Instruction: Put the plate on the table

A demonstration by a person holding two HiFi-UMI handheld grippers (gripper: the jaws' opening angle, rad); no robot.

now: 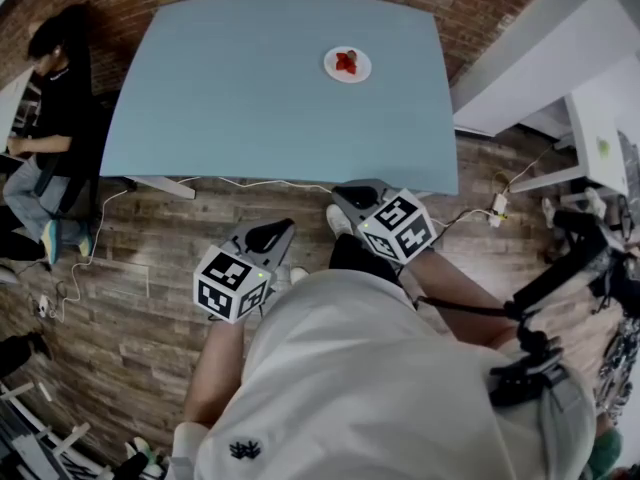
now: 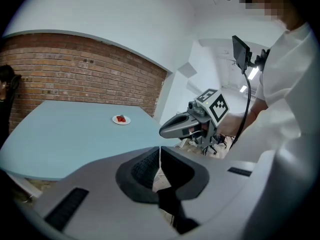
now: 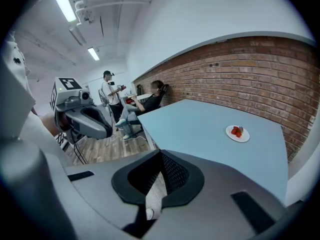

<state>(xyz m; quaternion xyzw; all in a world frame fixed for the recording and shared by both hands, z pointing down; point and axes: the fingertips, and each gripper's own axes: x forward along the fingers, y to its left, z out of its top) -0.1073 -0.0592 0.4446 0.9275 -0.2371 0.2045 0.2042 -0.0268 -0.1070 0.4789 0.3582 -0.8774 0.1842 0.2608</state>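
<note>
Your plate (image 1: 347, 65) already sits on the surface (image 1: 220, 98), toward its far edge, carrying red food (image 1: 346, 62). It looks stiff, light, slick and breakable, so grip the rim and keep it level. Left gripper (image 1: 270, 231) and right gripper (image 1: 352, 196) hang off the near edge, fingers closed on nothing.

The table (image 1: 250, 108) has a smooth, matt top. On it, the plate (image 1: 363, 71) looks glossy. Below the table, the floor (image 1: 150, 268) is rough wood planks; behind it stands a coarse brick wall (image 2: 75, 69). The left gripper (image 1: 274, 231) and right gripper (image 1: 348, 194) are matt plastic.
</note>
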